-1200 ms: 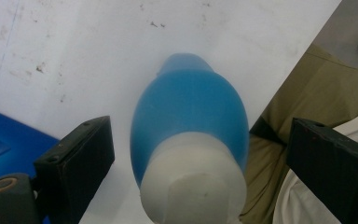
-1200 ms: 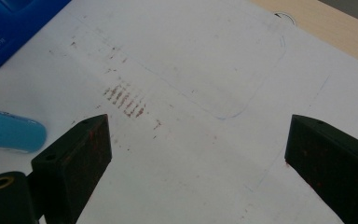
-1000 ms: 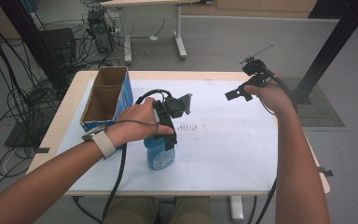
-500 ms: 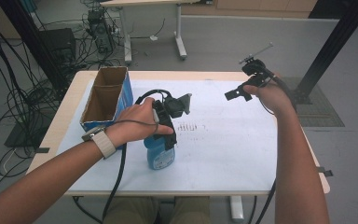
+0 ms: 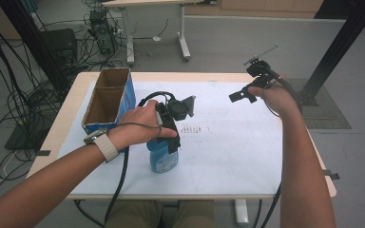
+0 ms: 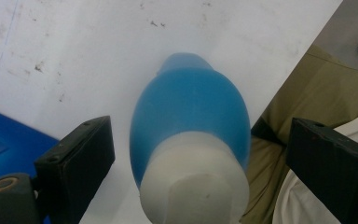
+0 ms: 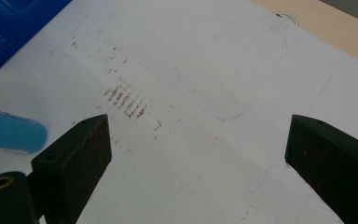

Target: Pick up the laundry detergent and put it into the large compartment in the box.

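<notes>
L gripper (image 6: 200,163) hangs right over the blue bottle (image 5: 162,156), jaws wide, one each side of its white cap (image 6: 196,186), not touching. Bottle stands up on the white sheet (image 5: 228,156) near table front, long way up-down, cap up. R gripper (image 5: 247,92) far off, wide, holds nothing

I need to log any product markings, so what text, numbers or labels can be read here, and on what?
"5.0", followed by small characters too blurred to read: on the blue box.
Label on the blue bottle: print is there, too small to read.
Reddish marks on the white sheet: smudges, not writing.
</notes>
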